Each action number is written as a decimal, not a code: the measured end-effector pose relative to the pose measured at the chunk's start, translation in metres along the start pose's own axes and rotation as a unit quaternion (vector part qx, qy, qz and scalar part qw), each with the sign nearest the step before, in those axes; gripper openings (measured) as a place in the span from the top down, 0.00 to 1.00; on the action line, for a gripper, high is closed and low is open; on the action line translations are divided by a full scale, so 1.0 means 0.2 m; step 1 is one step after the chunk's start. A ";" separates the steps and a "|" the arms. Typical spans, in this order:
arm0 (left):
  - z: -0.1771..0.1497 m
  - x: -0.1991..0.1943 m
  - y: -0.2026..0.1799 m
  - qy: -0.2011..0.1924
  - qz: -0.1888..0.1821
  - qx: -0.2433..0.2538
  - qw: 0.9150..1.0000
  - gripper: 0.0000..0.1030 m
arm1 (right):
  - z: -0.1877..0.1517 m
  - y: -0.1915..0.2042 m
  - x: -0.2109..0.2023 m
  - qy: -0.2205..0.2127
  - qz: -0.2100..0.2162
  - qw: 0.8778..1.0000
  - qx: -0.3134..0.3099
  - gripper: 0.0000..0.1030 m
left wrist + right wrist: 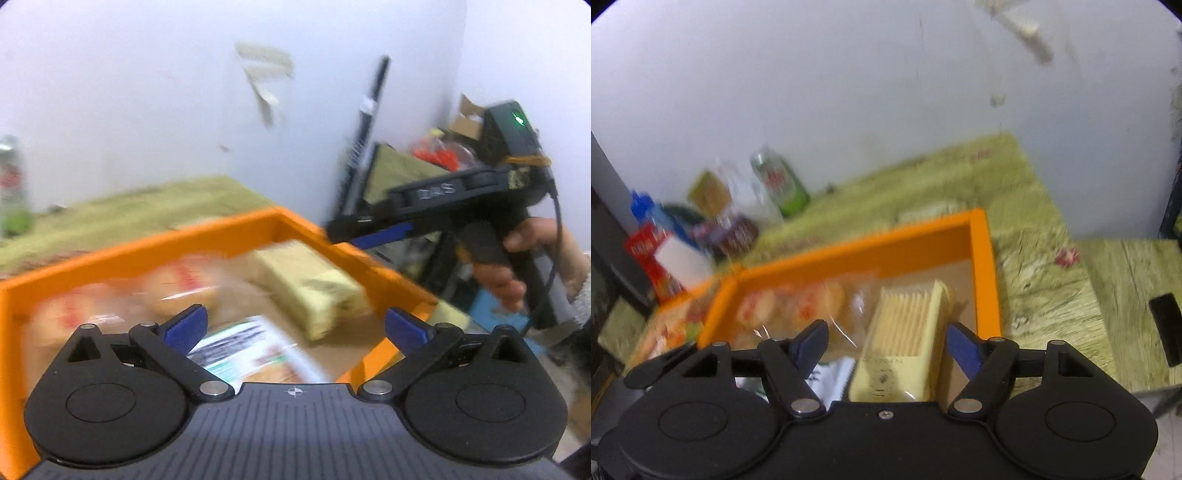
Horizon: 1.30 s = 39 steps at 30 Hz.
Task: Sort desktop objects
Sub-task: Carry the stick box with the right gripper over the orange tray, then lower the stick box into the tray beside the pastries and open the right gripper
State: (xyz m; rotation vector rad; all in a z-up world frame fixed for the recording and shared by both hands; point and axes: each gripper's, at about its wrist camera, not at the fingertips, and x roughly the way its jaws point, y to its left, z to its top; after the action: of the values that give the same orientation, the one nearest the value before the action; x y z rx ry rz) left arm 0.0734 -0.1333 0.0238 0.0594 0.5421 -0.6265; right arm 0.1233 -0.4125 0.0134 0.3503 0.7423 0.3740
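orange tray beneath both seemingly open claws.

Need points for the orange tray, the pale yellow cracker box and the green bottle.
orange tray [986, 266], right wrist view, right-hand wall.
pale yellow cracker box [905, 332], right wrist view, ribbed top face.
green bottle [779, 184], right wrist view, middle of the body.

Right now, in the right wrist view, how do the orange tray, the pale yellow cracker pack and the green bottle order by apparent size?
1. orange tray, clearly largest.
2. pale yellow cracker pack.
3. green bottle, smallest, but it stands farther from the camera and is blurred, so its true size is unsure.
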 end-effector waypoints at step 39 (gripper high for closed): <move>-0.36 -0.21 0.38 -0.050 0.038 -0.053 0.997 0.00 | 0.00 0.19 0.44 0.117 -0.149 0.977 -0.093 0.47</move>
State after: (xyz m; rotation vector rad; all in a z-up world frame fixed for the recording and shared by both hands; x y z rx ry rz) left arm 0.0549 -0.0331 -0.0248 -0.0513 0.4744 -0.5220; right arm 0.1756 -0.3393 -0.0215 0.0156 0.9672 0.1982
